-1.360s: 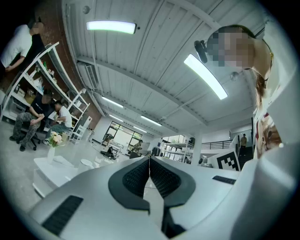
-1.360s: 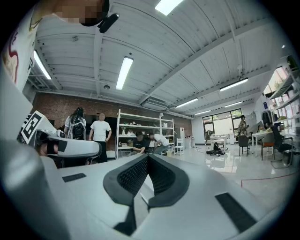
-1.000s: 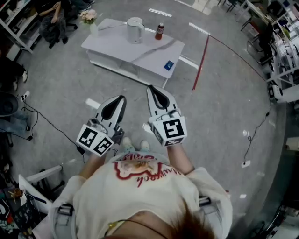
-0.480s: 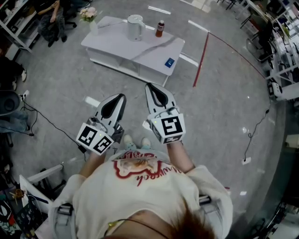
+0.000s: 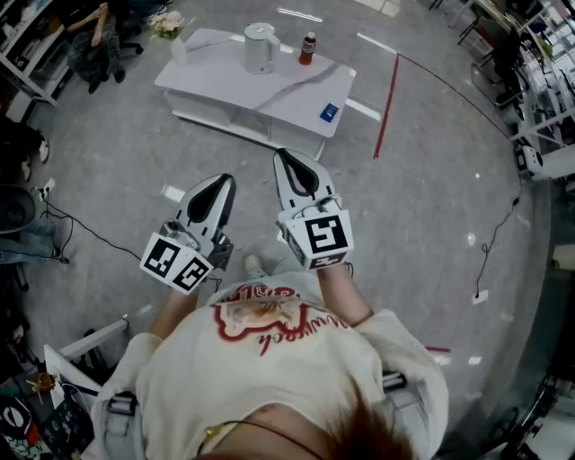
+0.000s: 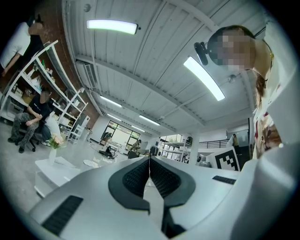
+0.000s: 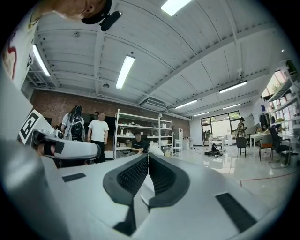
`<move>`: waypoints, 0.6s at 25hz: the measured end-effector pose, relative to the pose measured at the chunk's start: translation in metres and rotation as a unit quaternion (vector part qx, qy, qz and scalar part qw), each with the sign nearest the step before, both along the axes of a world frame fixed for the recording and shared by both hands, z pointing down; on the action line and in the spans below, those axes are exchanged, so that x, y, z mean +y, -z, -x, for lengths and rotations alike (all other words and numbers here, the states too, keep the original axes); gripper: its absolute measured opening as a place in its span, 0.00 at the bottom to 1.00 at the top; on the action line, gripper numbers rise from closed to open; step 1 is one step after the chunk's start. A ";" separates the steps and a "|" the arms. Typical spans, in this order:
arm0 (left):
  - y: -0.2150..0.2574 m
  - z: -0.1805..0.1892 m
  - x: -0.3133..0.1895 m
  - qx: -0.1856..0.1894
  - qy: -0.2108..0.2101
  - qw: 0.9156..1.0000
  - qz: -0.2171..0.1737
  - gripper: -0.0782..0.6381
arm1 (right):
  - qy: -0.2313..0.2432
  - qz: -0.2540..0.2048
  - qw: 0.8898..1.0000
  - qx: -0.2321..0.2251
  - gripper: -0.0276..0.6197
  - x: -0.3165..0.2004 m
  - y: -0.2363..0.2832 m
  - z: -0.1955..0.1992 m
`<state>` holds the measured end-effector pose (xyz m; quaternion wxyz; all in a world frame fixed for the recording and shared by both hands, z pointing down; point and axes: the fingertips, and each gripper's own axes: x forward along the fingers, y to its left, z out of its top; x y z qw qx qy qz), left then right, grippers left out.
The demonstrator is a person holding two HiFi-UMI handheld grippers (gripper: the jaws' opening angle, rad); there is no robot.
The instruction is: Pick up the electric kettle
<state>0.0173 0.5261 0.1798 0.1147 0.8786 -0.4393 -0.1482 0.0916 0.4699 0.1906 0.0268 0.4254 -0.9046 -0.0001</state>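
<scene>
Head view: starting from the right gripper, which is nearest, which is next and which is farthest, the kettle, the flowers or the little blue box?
1. Blue box, near right corner of the table.
2. Kettle, far side, middle.
3. Flowers, far left corner.
</scene>
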 end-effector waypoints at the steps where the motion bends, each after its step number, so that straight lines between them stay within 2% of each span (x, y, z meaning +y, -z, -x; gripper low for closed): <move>1: -0.001 0.003 0.000 -0.001 -0.001 1.000 0.001 0.13 | -0.001 0.001 1.000 -0.001 0.07 0.001 -0.001 0.003; 8: -0.002 0.001 -0.008 -0.001 -0.018 1.000 -0.001 0.13 | -0.007 -0.008 1.000 0.004 0.07 0.002 0.005 0.004; 15: 0.003 -0.008 -0.033 -0.002 -0.025 1.000 -0.011 0.13 | -0.019 -0.012 1.000 0.000 0.07 -0.028 0.006 -0.008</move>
